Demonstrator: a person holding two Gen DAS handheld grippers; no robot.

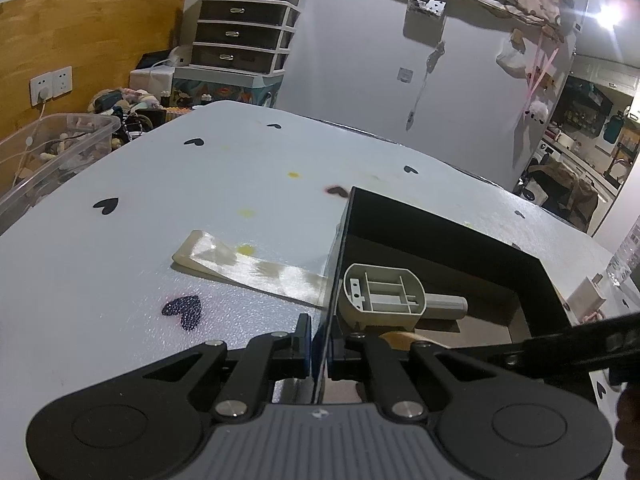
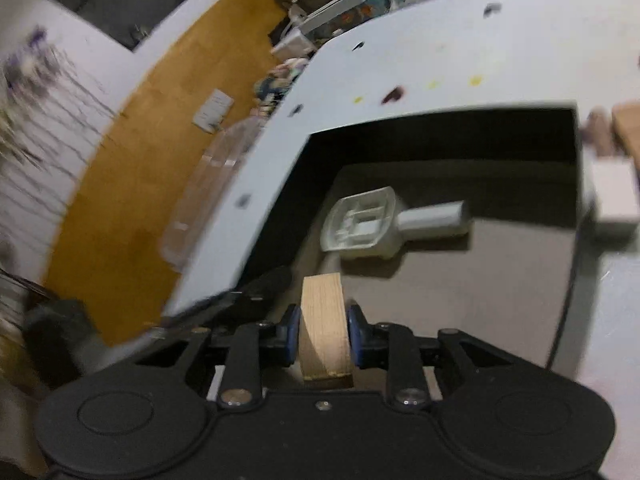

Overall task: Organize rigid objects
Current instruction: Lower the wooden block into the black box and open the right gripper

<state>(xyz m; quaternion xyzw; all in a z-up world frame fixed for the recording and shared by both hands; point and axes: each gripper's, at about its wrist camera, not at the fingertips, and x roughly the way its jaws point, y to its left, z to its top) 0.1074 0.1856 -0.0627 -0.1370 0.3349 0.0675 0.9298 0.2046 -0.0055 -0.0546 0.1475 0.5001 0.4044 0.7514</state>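
A black open box [image 1: 436,220] stands on the white table; it also shows in the right wrist view [image 2: 440,128]. A grey plastic part with a stub handle [image 1: 384,294] lies inside it, also in the right wrist view [image 2: 364,222]. My left gripper [image 1: 320,354] is shut on the box's left wall. My right gripper [image 2: 323,334] is shut on a light wooden block [image 2: 323,320] and holds it over the box's near end. The block's tip [image 1: 400,339] shows in the left wrist view beside the right gripper's arm [image 1: 580,344].
A flat translucent plastic piece [image 1: 248,268] lies on the table left of the box. A clear bin [image 1: 52,152] stands off the table's left edge. A white box [image 2: 614,196] and a wooden piece [image 2: 628,128] lie right of the black box. The right wrist view is blurred.
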